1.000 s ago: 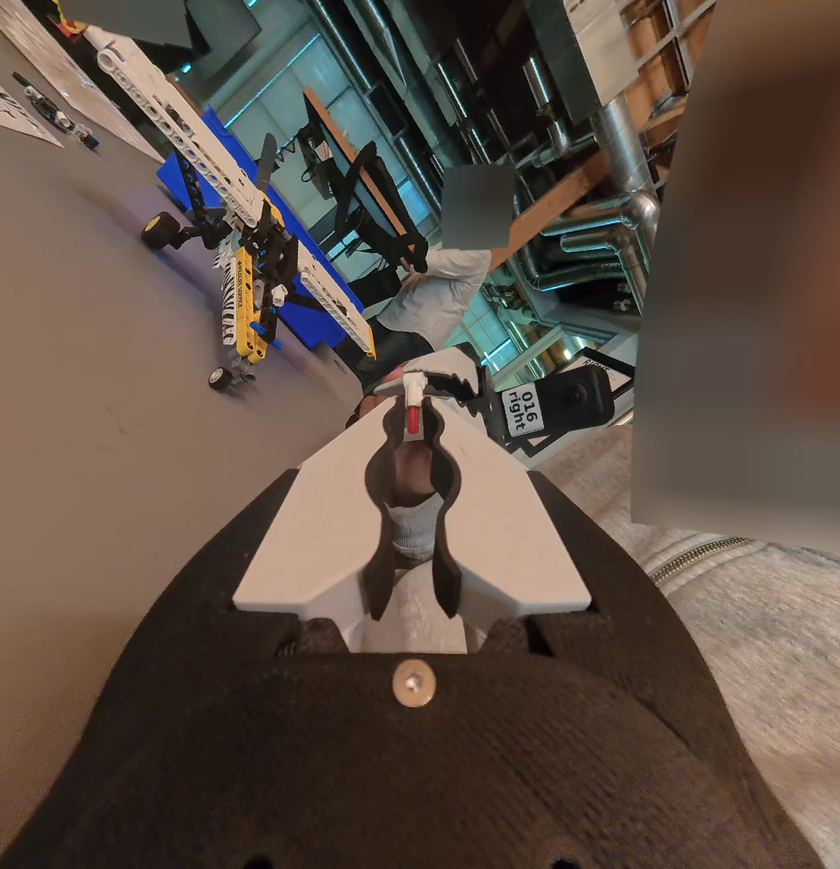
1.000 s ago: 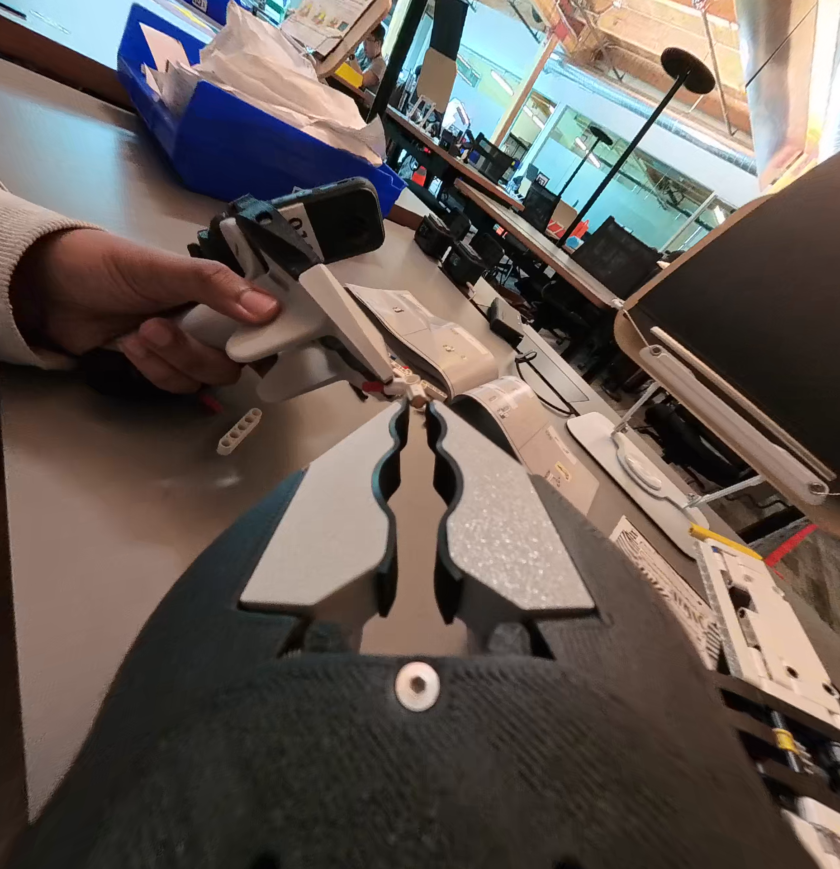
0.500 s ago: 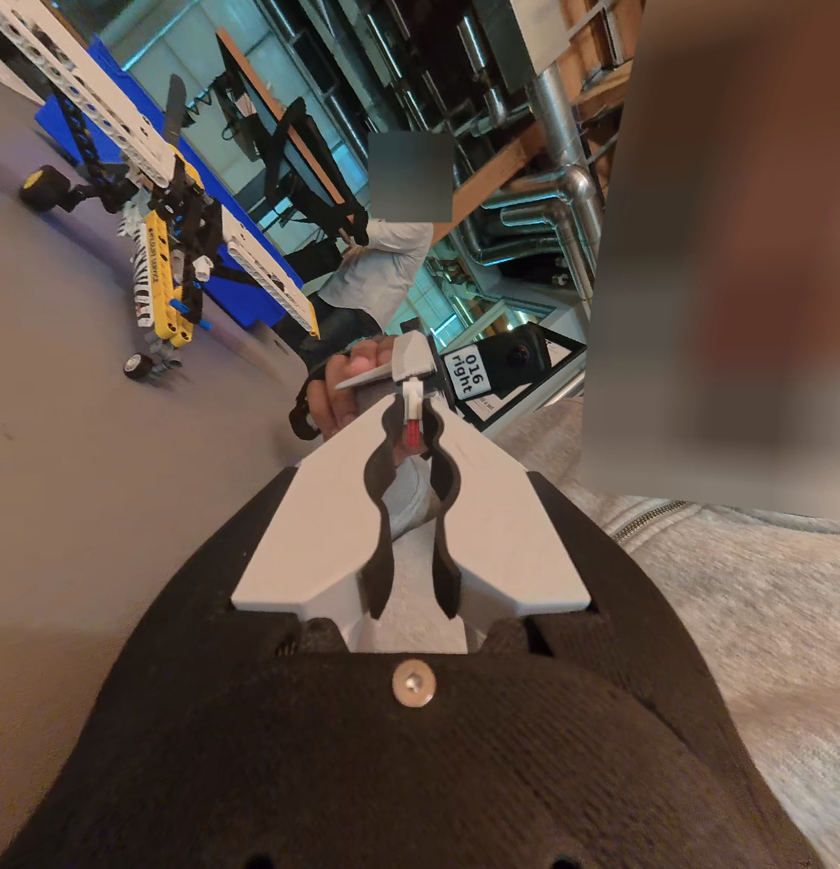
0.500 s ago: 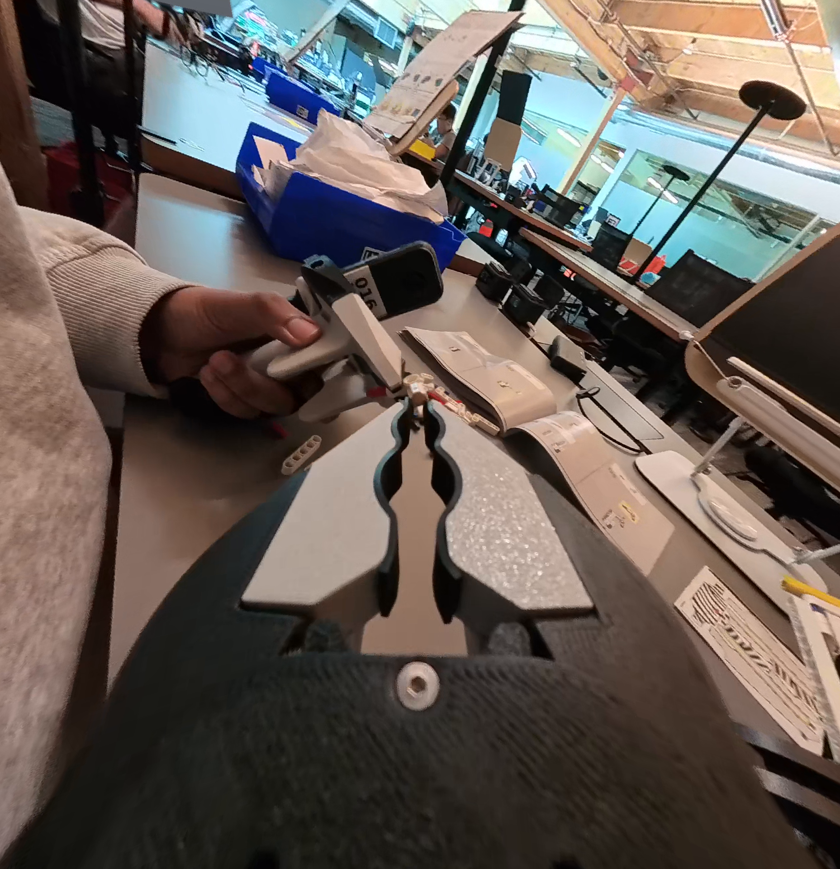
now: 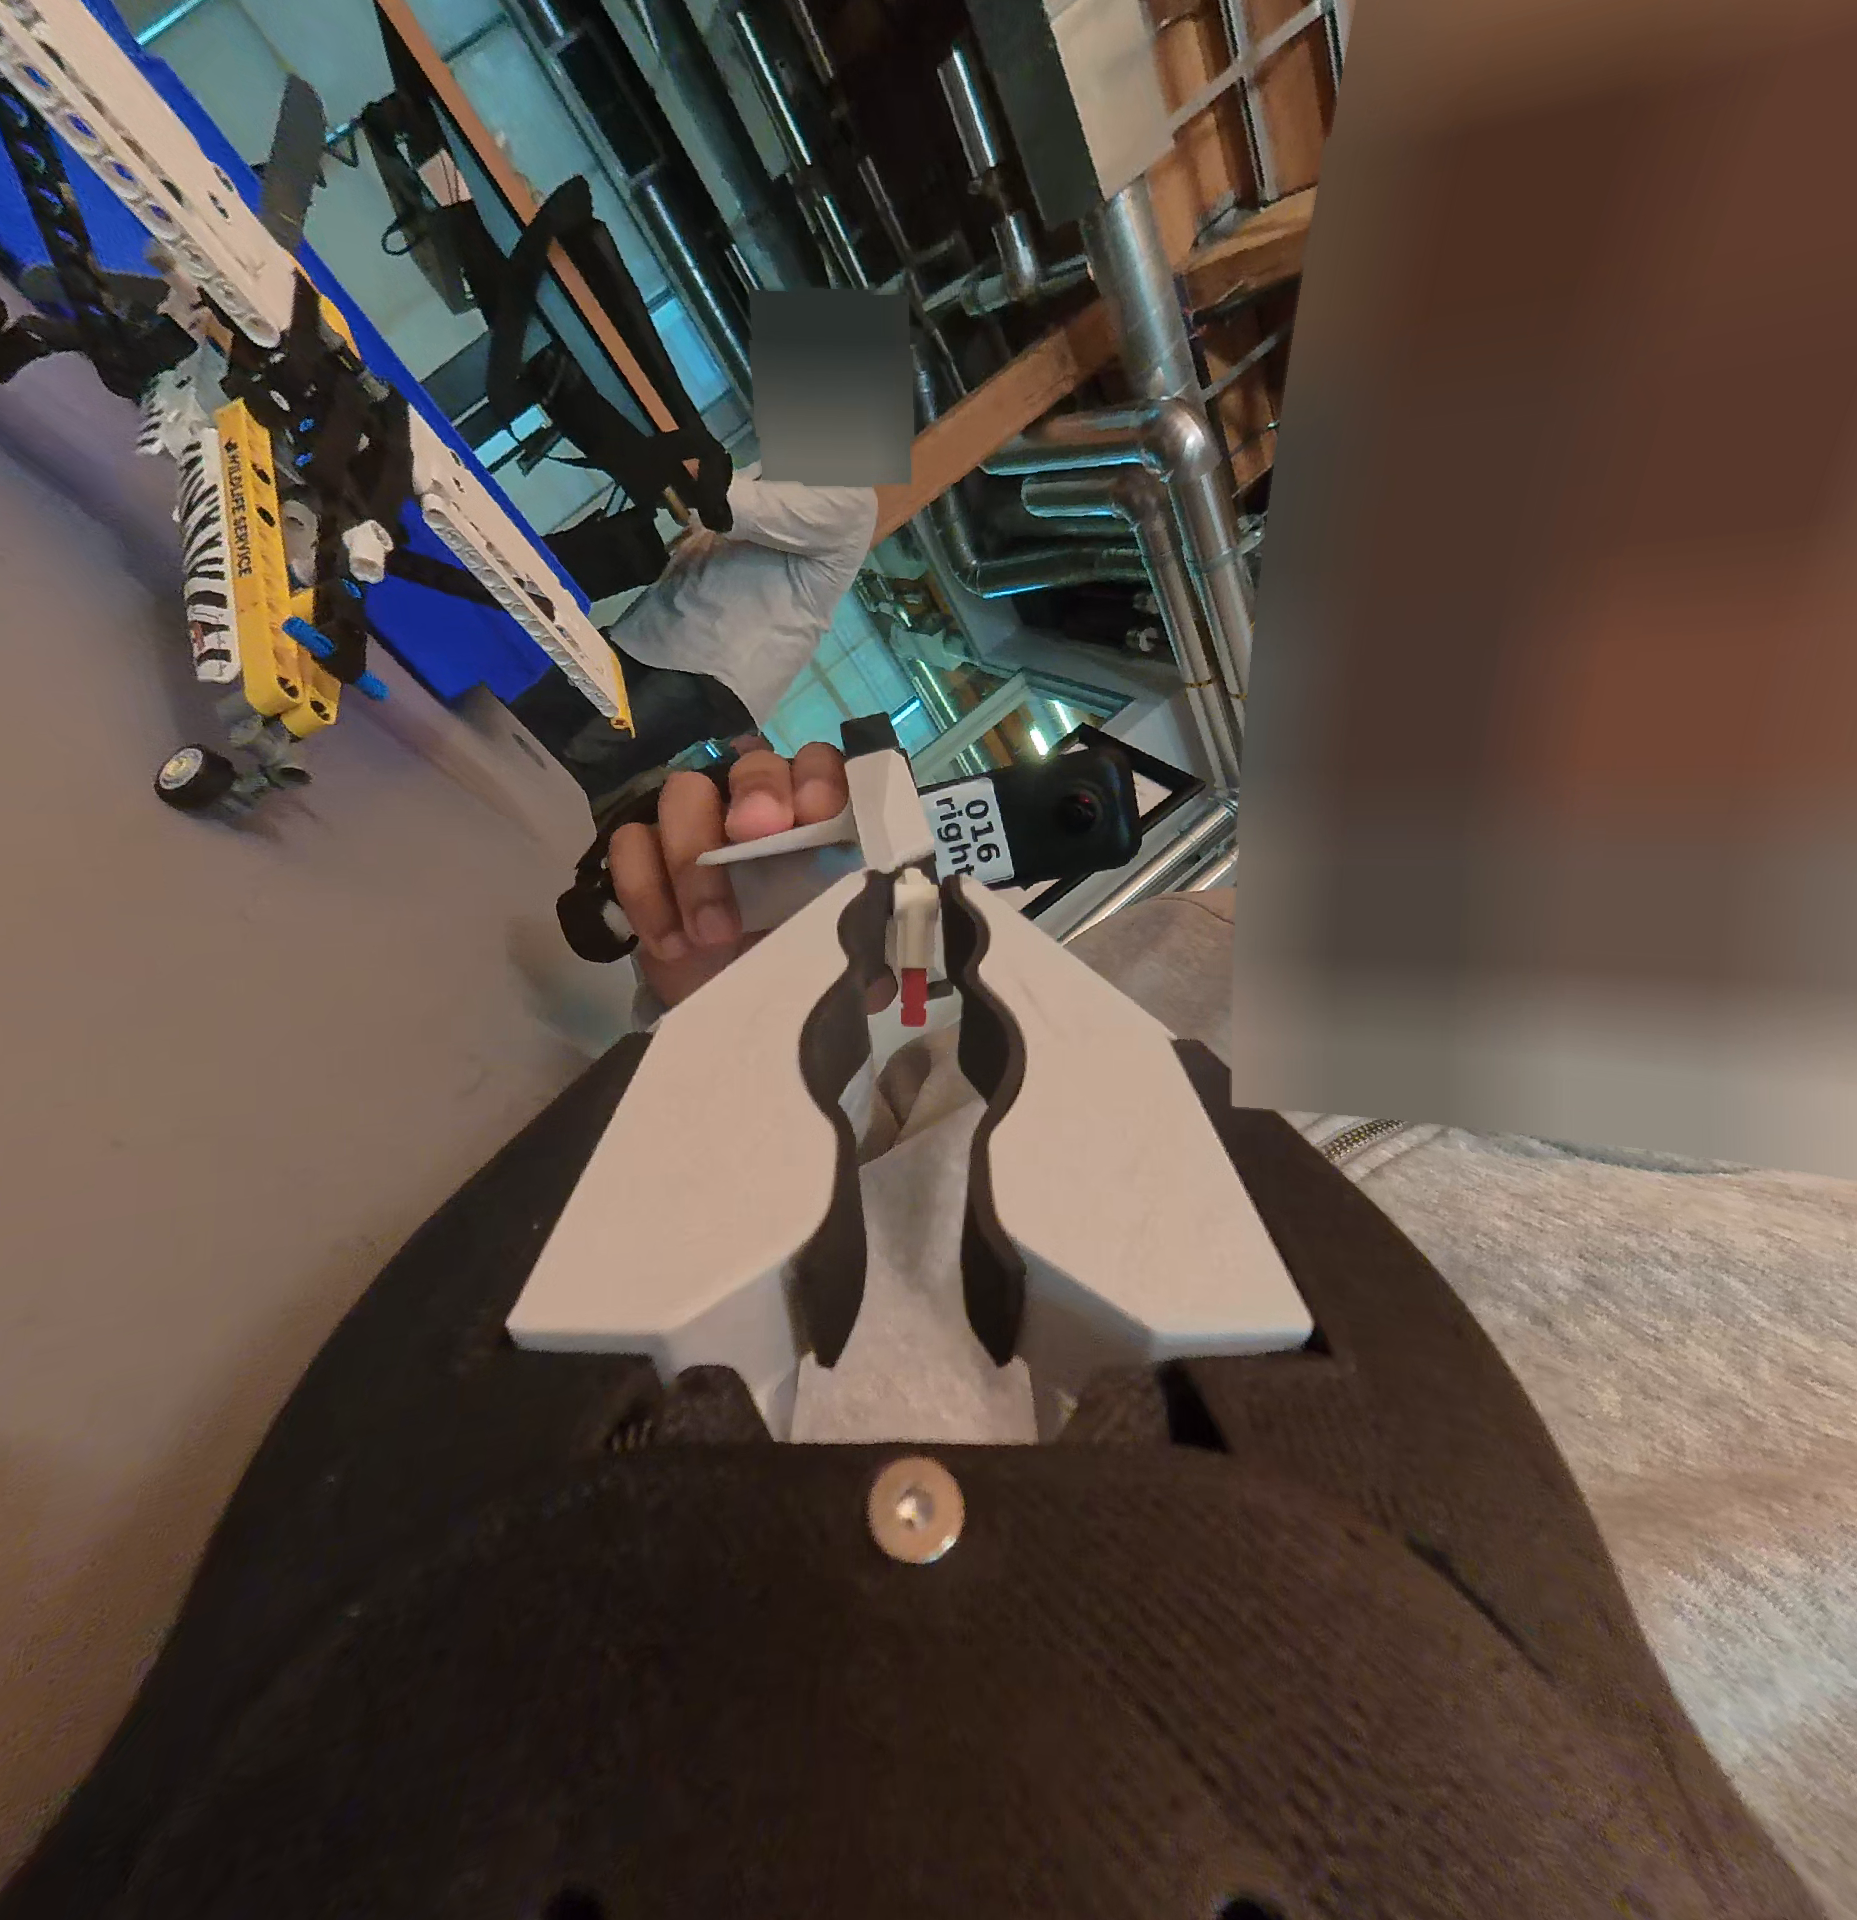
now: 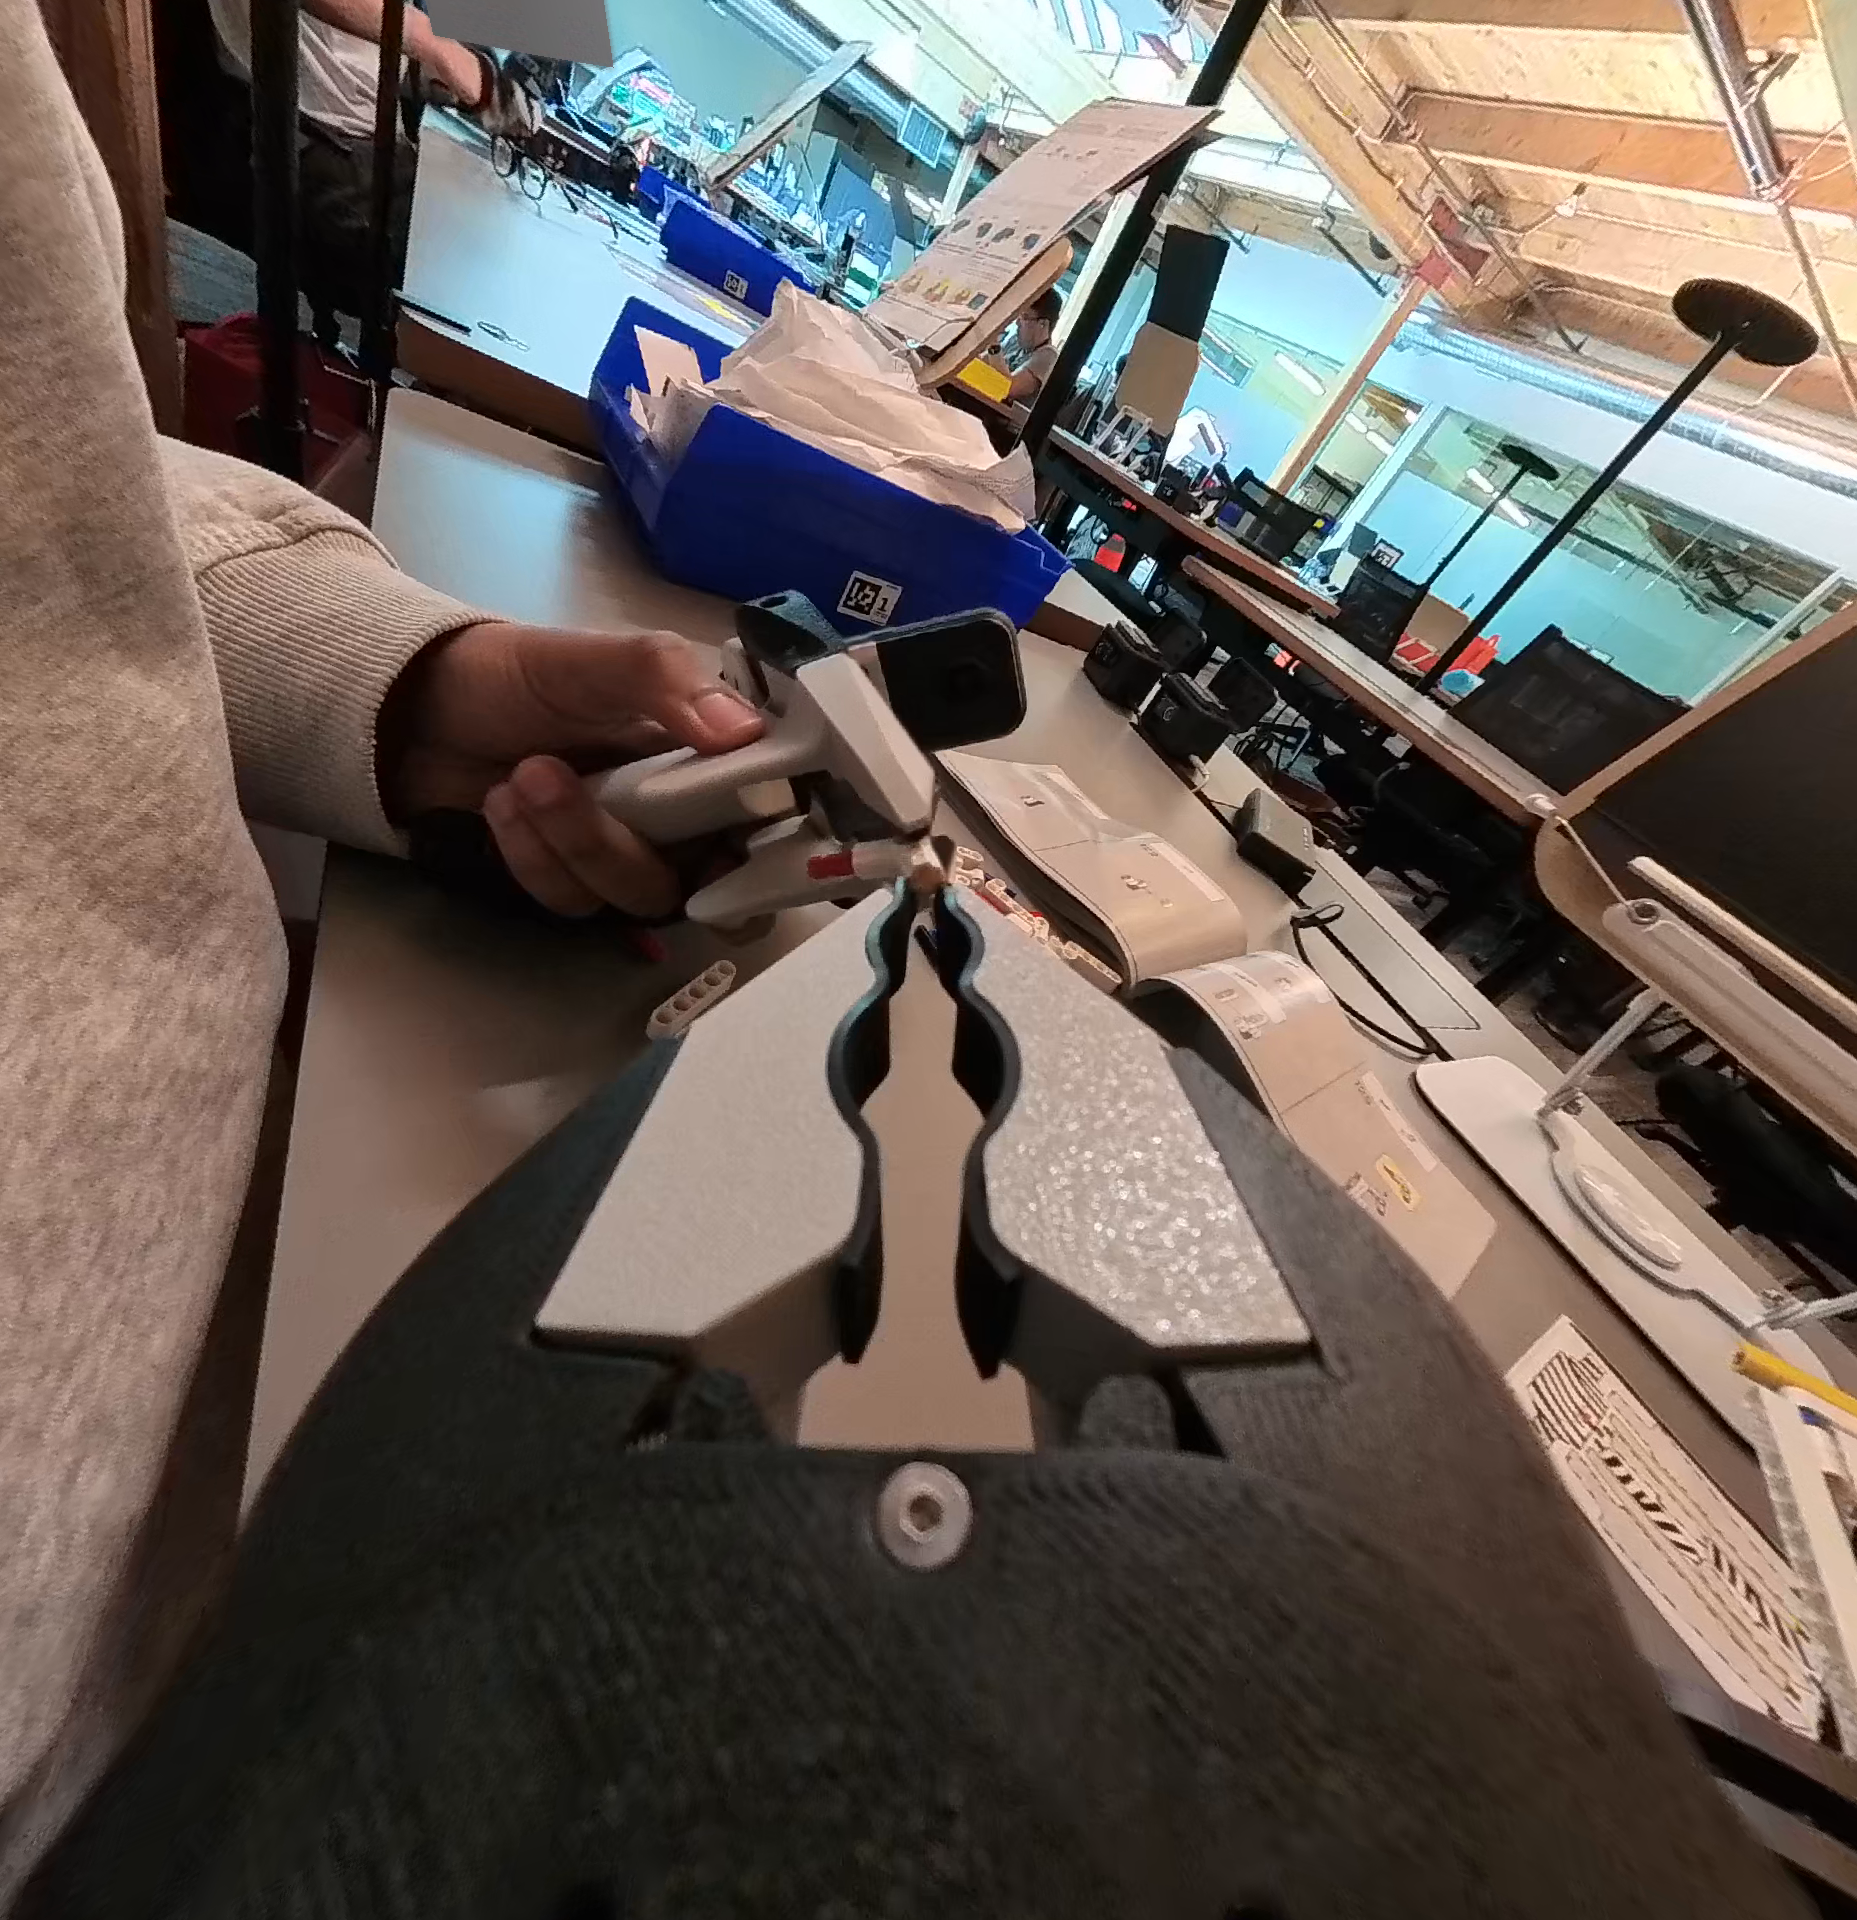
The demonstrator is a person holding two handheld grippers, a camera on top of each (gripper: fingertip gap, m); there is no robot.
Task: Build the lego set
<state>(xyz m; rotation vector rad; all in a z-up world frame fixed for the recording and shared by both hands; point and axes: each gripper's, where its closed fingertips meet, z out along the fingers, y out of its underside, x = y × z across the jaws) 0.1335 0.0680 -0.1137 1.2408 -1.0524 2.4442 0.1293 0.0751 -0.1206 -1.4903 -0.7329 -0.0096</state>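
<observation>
Between both tips, white-and-red lego pin [image 5: 911,940], left hand-held gripper [image 5: 908,883] pinching it

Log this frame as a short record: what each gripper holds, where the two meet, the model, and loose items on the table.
left gripper: shut on small white piece with red pin
right gripper: shut at its tips on the same piece's other end
meeting point: tip to tip, in the air above the grey table
partly built model: yellow, black and white, standing on the table, untouched
loose white beam: lying on the table
instruction booklet: open, beyond the grippers
blue bin: holds crumpled paper
</observation>
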